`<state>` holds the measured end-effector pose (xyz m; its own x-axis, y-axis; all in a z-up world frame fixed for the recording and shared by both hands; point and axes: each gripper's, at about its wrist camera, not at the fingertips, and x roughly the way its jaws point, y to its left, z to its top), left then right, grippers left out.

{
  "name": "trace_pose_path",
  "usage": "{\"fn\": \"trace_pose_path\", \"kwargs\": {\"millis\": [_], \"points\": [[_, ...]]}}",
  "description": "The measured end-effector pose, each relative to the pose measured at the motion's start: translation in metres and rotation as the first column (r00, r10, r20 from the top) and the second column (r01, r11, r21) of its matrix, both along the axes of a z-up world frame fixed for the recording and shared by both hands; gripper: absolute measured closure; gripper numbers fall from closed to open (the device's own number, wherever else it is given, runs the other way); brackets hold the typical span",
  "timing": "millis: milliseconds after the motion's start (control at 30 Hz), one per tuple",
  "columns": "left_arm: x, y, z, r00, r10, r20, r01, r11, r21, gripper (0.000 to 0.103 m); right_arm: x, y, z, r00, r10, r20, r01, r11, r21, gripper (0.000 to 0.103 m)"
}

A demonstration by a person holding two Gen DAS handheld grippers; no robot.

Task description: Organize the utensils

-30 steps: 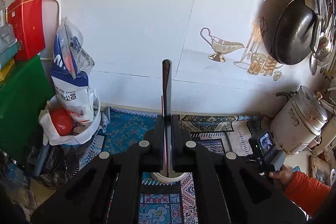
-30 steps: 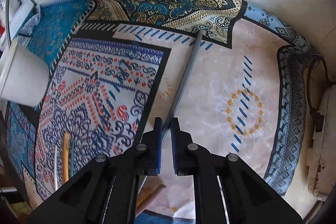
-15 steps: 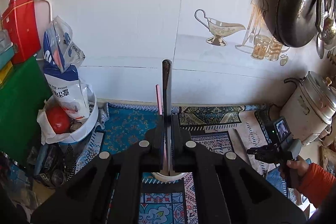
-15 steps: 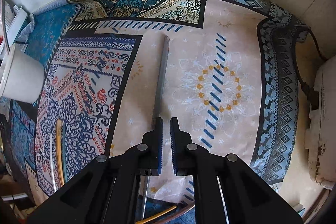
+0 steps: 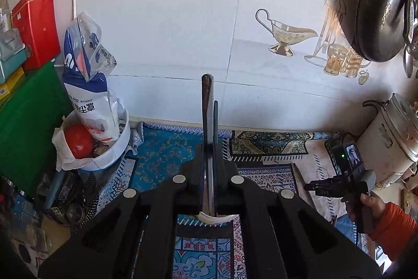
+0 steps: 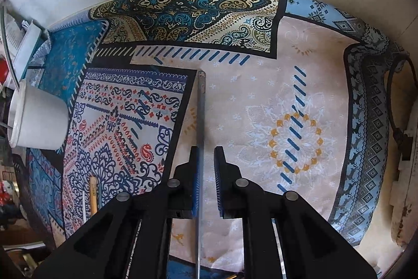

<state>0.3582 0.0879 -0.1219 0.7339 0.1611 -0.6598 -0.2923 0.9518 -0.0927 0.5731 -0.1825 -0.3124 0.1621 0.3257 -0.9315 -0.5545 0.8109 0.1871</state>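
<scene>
Patterned cloth (image 6: 261, 101) over the counter, filling most of right wrist view, running to the white tiled wall (image 5: 169, 17) at 12 o'clock. In left wrist view: black wok (image 5: 378, 17) hung on wall at 2 o'clock, white rice cooker (image 5: 389, 143) at 3 o'clock, green board (image 5: 28, 122) at 9 o'clock with red tin (image 5: 36, 28) above it, blue-white food bag (image 5: 88, 85) standing in a white bowl (image 5: 117, 148) beside a red tomato (image 5: 78, 143) at 9–10 o'clock. White cup (image 6: 36, 122) at 9 o'clock in right wrist view, on the cloth, tilted-looking under fisheye. Left tongs (image 5: 209, 151) clenched on a metal utensil handle (image 5: 206, 106), held upright, tip at 12 o'clock against the wall; thin dark chopstick (image 5: 215, 117) just beside it on the right, also between the fingers, contact hard to judge. White rim (image 5: 216, 217) visible directly under left tongs, likely the cup. Right tongs (image 6: 207, 156) released, narrow gap, low over the cloth; long grey utensil (image 6: 201, 109) flat on the cloth, running from 12 o'clock down under the tongs, close to the left finger (image 6: 194, 169), contact not clear. Yellow and white sticks (image 6: 92, 194) lying on the cloth at 8 o'clock, well apart from the tongs. Person's right hand (image 5: 371, 203), orange sleeve, seen at 4 o'clock in left view.
</scene>
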Motion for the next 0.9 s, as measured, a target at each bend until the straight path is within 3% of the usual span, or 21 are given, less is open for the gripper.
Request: {"fn": "trace_pose_path", "kwargs": {"millis": [33, 267, 367, 433, 567, 900], "points": [[0.001, -0.001, 0.0, 1.0, 0.0, 0.0, 0.0, 1.0, 0.0, 0.099, -0.003, 0.0, 0.0, 1.0, 0.009, 0.003, -0.009, 1.0, -0.007, 0.078], [0.005, -0.005, -0.002, 1.0, -0.017, -0.007, 0.017, 1.0, 0.014, 0.099, -0.034, 0.022, 0.002, 0.993, 0.042, 0.11, -0.034, 0.997, -0.075, 0.078], [0.007, -0.004, -0.005, 1.0, -0.029, -0.013, 0.029, 0.999, 0.018, 0.099, -0.065, 0.037, -0.003, 0.977, 0.04, 0.208, -0.017, 0.994, -0.108, 0.084], [0.008, -0.002, -0.007, 0.999, -0.037, -0.018, 0.038, 0.999, 0.019, 0.099, -0.071, 0.05, -0.006, 0.977, 0.02, 0.211, 0.0, 0.996, -0.094, 0.094], [0.012, 0.004, -0.016, 0.998, -0.058, -0.036, 0.059, 0.998, 0.008, 0.099, -0.076, 0.062, -0.001, 0.977, -0.035, 0.212, 0.055, 0.995, -0.088, 0.097], [0.023, 0.013, -0.038, 0.985, -0.149, -0.09, 0.146, 0.988, -0.039, 0.099, -0.127, 0.053, 0.091, 0.93, -0.153, 0.335, 0.12, 0.986, 0.117, 0.097]]}}
